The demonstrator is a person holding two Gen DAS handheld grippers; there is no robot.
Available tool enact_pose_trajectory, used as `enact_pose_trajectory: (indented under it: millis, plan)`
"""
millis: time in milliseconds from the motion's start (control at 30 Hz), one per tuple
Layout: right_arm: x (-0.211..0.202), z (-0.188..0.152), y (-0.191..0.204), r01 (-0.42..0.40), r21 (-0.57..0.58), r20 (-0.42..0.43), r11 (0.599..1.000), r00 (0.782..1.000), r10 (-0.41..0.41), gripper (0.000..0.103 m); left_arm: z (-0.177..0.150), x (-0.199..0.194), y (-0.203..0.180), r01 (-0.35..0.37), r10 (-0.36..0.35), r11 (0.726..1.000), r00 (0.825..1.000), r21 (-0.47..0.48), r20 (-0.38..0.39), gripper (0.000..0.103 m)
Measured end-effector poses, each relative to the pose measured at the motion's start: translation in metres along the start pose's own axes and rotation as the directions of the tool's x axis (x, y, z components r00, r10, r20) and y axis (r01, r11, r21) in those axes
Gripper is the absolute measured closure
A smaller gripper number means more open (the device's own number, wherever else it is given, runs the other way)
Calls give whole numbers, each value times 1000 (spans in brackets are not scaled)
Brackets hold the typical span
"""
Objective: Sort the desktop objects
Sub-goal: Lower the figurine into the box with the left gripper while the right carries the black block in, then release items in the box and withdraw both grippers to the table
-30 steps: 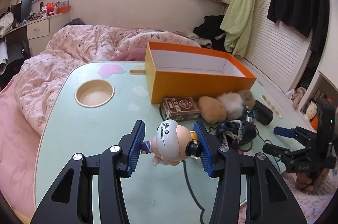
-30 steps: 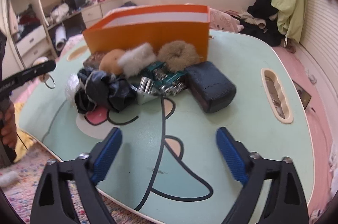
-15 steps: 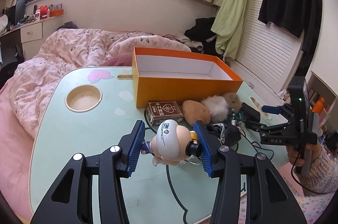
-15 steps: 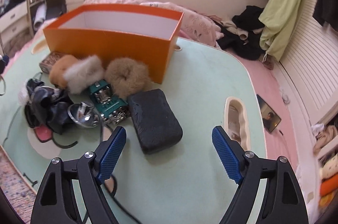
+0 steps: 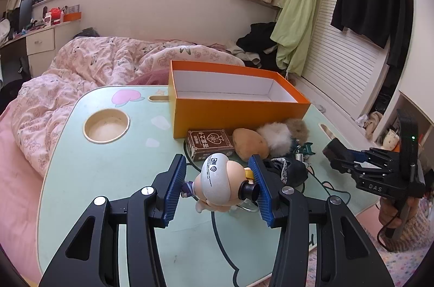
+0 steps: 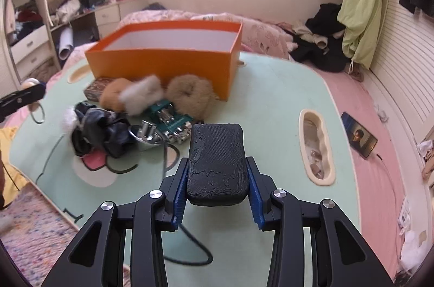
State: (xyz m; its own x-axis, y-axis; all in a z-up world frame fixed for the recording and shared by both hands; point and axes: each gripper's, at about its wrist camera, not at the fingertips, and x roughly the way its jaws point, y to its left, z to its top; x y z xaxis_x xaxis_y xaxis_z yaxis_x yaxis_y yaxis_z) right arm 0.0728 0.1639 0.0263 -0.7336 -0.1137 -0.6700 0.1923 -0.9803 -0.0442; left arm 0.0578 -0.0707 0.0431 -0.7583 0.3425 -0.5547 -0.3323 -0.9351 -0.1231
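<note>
My left gripper (image 5: 217, 186) is shut on a small doll figure (image 5: 219, 185) with a white cap, held above the green table (image 5: 108, 173). My right gripper (image 6: 217, 186) is shut on a black textured case (image 6: 217, 162), lifted above the table (image 6: 271, 110); it also shows in the left wrist view (image 5: 350, 162). An open, empty orange box (image 5: 233, 102) stands at the table's far side, also in the right wrist view (image 6: 162, 62). In front of it lie a brown card box (image 5: 210, 144), three fluffy hair ties (image 6: 152, 94), a green metal toy (image 6: 168, 119) and a black cloth bundle (image 6: 100, 129).
A round cup recess (image 5: 106, 125) is at the table's left and an oval slot (image 6: 316, 146) at its right. A pink quilt (image 5: 81, 75) lies behind the table. A phone (image 6: 359, 135) lies on the pink bedding to the right. A thin cable (image 6: 165, 165) runs across the table.
My right gripper moved in and closed on the black case, lifting it. My left gripper still holds the doll and has risen slightly, nearer the orange box.
</note>
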Motion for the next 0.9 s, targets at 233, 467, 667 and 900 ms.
enact_pose_trajectory:
  millis: [233, 467, 667, 900]
  plan:
    - [-16, 50, 9, -98, 24, 88, 995, 992, 95, 65, 39, 6, -22, 58, -60, 998, 997, 39, 48, 54]
    - [41, 123, 9, -113, 90, 23, 990, 994, 111, 65, 119, 64, -35, 75, -76, 996, 997, 55, 24, 54]
    - [95, 165, 3, -120, 144, -57, 982, 990, 130, 65, 154, 143, -24, 66, -68, 998, 992, -22, -109, 54]
    - [113, 178, 2, -100, 149, -40, 984, 993, 107, 56, 148, 190, -12, 32, -55, 995, 966, -92, -251, 53]
